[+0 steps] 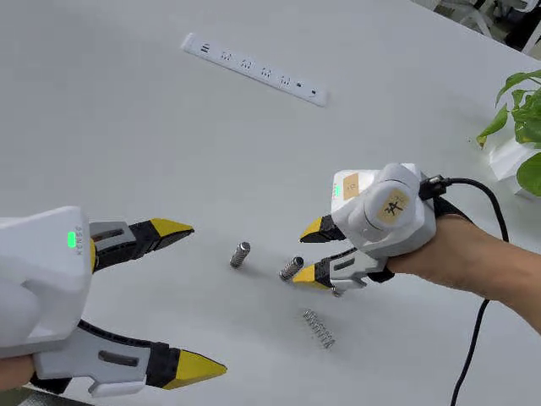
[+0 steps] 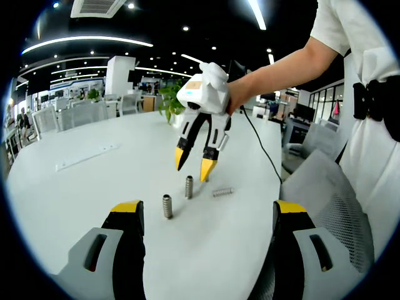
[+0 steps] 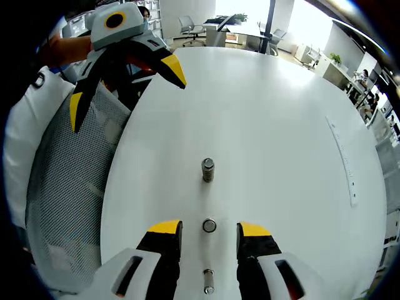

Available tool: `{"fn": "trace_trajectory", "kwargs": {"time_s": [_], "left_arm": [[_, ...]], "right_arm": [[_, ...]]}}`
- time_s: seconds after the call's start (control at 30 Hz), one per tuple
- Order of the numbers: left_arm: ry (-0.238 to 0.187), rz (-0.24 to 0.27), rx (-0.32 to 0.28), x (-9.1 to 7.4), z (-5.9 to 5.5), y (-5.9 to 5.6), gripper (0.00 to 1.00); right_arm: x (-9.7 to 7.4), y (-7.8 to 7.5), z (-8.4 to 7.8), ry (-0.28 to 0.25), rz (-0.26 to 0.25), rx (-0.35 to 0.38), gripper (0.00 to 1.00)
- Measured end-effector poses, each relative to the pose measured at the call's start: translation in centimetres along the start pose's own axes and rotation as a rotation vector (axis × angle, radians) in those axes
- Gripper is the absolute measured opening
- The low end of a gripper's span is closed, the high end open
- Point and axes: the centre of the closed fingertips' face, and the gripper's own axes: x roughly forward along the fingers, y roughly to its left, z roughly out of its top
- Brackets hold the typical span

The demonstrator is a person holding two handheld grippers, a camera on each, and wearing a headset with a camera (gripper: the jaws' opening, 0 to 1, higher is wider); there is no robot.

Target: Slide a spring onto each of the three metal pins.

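Near left on the white worktop (image 1: pixel 127 127), we note the left hand-held gripper (image 1: pixel 184 298), jaws spread wide and holding nothing. Right of it stand two pins wearing springs, the first pin (image 1: pixel 240 255) and the second pin (image 1: pixel 292 269), with a loose spring (image 1: pixel 319 328) lying flat nearer us. The right hand-held gripper (image 1: pixel 308 252) hangs with jaws parted to either side of the second pin, not pinching it, and a third pin (image 3: pixel 208 281) stands under its body.
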Motion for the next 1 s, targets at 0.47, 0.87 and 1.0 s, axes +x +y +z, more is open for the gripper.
{"fn": "trace_trajectory", "kwargs": {"time_s": [0.47,0.87,1.0], "left_arm": [[0.040,-0.002,0.025,-0.6,0.0,-0.5,0.82],[0.104,-0.041,0.065,0.3,0.3,-0.8,0.76],[0.124,-0.055,0.086,1.1,0.7,-1.0,0.73]], "right_arm": [[-3.2,1.3,0.0,-0.154,-0.074,0.091,0.56],[-6.4,3.2,-2.1,-0.301,-0.132,0.190,0.74],[-7.3,3.9,-2.8,-0.344,-0.147,0.211,0.80]]}}
